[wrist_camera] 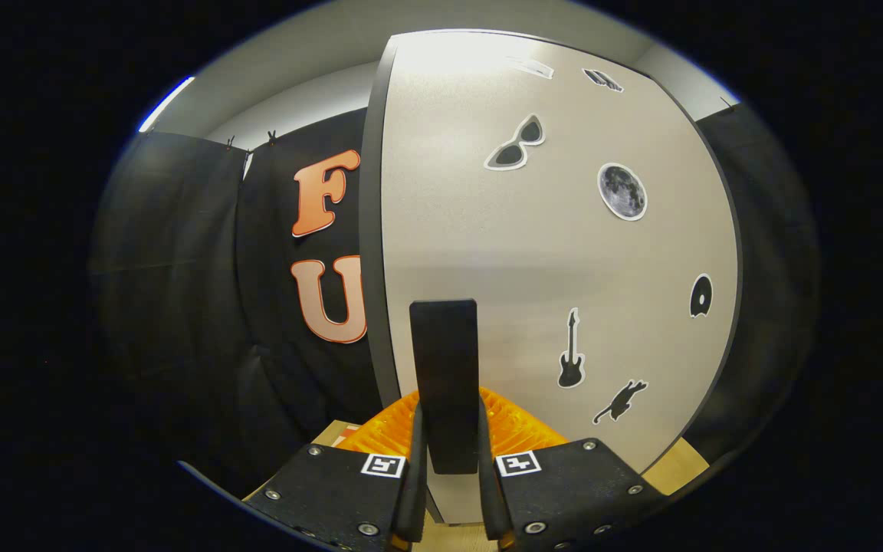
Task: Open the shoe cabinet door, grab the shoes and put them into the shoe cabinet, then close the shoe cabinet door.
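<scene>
Grey stickered cabinet door (549, 253), black handle (445, 368) clamped between gripper (448, 437) jaws

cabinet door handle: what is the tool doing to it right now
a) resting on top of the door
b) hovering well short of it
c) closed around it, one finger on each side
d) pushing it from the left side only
c: the dark upright handle on the cabinet door stands between the tool's two fingers, which press in on it from either side.
</scene>
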The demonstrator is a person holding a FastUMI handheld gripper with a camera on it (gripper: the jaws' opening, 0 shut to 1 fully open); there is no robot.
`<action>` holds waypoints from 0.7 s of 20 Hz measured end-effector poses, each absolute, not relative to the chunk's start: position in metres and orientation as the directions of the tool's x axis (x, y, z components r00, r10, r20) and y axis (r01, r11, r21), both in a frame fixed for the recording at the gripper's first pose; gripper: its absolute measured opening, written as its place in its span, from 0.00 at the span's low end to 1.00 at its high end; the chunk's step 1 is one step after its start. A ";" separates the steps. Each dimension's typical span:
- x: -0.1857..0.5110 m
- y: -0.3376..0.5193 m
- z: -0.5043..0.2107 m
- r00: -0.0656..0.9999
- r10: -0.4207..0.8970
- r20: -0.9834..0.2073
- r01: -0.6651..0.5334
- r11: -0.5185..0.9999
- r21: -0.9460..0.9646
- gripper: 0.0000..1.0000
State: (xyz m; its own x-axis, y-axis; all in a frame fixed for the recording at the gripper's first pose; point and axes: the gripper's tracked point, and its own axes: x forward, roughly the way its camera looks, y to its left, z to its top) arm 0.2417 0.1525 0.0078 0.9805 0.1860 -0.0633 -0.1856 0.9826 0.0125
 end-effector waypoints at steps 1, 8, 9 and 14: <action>0.240 0.152 0.007 0.980 0.186 -0.068 -0.185 0.983 0.012 0.28; 0.211 0.136 0.009 0.984 0.165 -0.071 -0.161 0.985 0.055 0.24; 0.207 0.133 0.009 0.984 0.162 -0.073 -0.158 0.986 0.061 0.24; 0.190 0.117 0.008 0.987 0.138 -0.084 -0.133 0.989 0.059 0.24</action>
State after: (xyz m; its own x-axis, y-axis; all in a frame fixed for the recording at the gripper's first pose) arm 0.1896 0.1172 0.0079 0.9869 0.1381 -0.0839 -0.1335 0.9893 0.0589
